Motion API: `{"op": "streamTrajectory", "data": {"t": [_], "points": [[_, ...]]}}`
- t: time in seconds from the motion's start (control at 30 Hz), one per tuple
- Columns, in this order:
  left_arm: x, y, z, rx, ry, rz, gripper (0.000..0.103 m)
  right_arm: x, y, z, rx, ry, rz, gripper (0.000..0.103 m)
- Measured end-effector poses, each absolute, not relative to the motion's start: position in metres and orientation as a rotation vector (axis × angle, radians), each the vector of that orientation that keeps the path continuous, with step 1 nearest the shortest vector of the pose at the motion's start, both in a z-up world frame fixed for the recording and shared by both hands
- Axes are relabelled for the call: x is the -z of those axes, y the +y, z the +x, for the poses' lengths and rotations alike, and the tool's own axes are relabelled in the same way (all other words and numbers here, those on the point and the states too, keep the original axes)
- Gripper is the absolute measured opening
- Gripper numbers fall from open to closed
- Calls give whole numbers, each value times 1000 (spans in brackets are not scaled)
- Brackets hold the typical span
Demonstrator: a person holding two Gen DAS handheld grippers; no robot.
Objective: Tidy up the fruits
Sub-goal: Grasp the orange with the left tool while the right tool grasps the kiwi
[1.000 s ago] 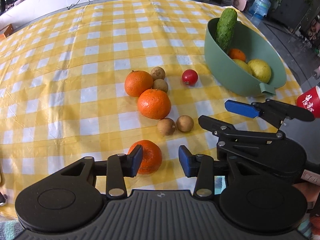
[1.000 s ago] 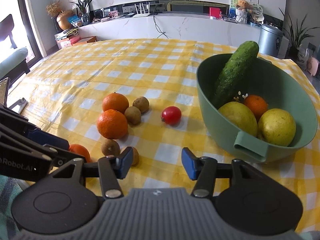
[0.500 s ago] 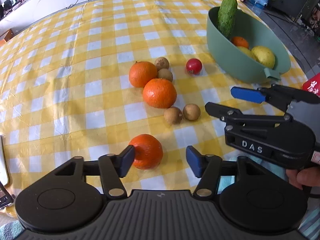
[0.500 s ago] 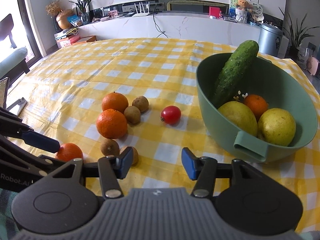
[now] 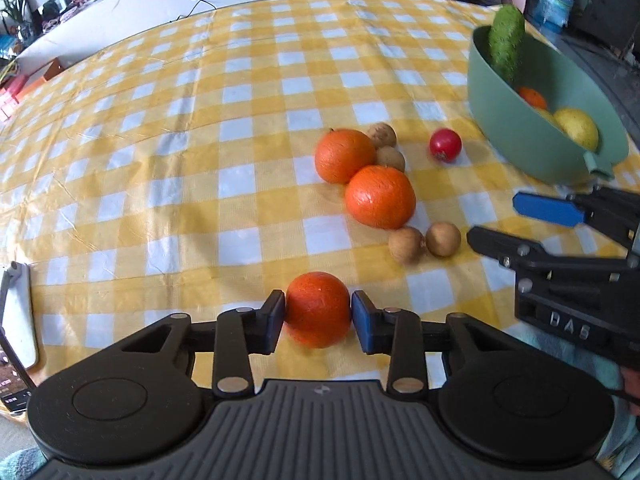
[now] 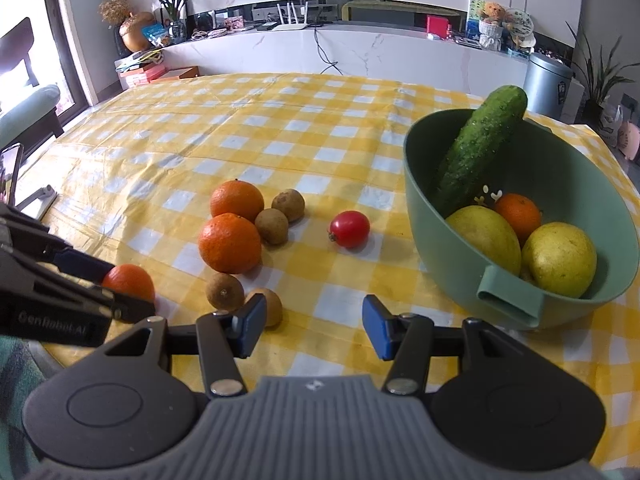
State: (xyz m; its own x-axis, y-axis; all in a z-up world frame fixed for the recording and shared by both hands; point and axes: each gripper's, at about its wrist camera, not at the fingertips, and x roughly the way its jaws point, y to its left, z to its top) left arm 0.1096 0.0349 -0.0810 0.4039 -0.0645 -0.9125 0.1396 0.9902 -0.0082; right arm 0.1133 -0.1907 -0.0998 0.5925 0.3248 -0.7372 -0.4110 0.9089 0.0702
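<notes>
Near the table's (image 5: 168,184) front edge: small orange (image 5: 318,309), between the blue pads of the left gripper (image 5: 318,322), jaws closing, pads touching its sides. Probably light, firm-skinned, round and prone to rolling; best gripped across the widest middle. Right gripper (image 6: 314,330) released, empty, near the green bowl (image 6: 444,256).
</notes>
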Motion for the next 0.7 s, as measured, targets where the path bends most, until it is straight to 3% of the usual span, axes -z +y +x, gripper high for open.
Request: {"op": "streamTrajectory", "data": {"t": [0.23,0.47,0.7], "points": [[82,41,110,158,1160,47,42,102,-181,111,-480,836,-159,33],[91,37,109,157,1208,107,50,104,-174,114,-556,850,-147,29],[93,37,109,150,1196,109,45,110,-167,123,-565,896,-141,24]]}}
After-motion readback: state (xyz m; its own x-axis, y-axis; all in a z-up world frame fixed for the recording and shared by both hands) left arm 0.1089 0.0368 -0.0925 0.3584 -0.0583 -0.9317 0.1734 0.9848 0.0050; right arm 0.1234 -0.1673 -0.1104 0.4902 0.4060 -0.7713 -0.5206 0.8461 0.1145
